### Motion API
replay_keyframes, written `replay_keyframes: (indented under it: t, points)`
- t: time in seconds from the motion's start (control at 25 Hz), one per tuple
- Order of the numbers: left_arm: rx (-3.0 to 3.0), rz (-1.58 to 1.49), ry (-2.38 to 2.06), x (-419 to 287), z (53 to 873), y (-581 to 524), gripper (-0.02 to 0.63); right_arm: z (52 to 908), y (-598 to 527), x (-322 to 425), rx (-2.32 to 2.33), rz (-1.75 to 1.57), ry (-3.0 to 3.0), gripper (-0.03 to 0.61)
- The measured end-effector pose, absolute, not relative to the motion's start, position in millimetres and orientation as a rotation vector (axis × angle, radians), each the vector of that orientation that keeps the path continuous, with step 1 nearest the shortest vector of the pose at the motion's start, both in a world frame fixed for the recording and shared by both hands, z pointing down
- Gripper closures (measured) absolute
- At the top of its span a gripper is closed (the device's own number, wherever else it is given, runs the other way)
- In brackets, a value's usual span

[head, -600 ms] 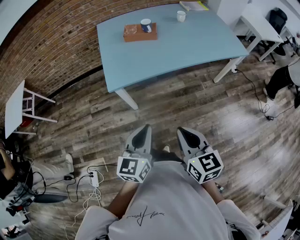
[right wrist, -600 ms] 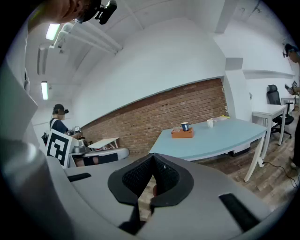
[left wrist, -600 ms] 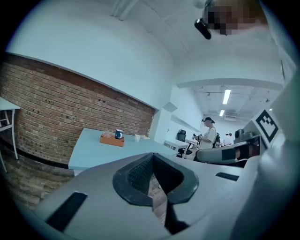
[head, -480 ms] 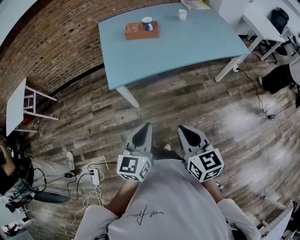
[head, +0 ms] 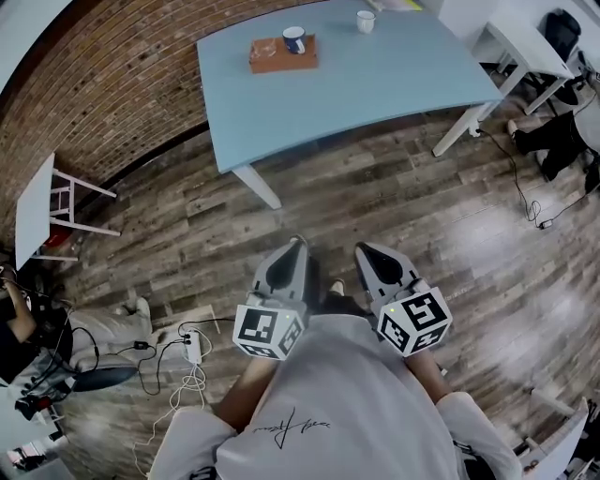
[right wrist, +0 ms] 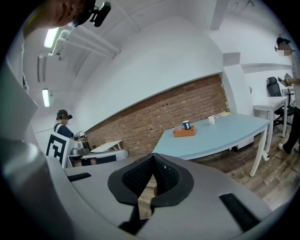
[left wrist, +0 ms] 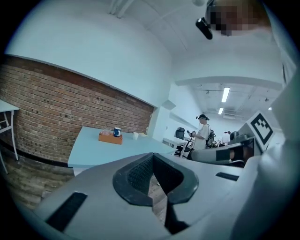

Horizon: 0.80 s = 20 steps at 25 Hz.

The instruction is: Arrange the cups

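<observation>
Closed and empty, left tool (head: 297, 241) and right tool (head: 362, 248); floor power strip (head: 192, 349) only in the head view

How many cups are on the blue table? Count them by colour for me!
Blue cup, on the brown tray: 1
White cup, straight on the table: 1
Clear glass-like thing on the tray, too small to be sure: 1
Total: 2 sure cups, 3 with the clear one.
</observation>
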<state>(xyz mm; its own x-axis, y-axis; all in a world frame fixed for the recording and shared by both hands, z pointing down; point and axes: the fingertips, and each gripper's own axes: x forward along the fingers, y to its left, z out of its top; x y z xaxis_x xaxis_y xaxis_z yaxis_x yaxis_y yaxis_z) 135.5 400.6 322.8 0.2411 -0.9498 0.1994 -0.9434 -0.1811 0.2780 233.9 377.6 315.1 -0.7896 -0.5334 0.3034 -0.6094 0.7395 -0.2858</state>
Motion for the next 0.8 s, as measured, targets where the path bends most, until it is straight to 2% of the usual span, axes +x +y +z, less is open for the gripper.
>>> replay_keyframes:
  t: [0.8]
  points:
    - [2.173,-0.045,-1.712,113,329,345,0.606,322,328,220,0.977,0.649,-2.726,0.558]
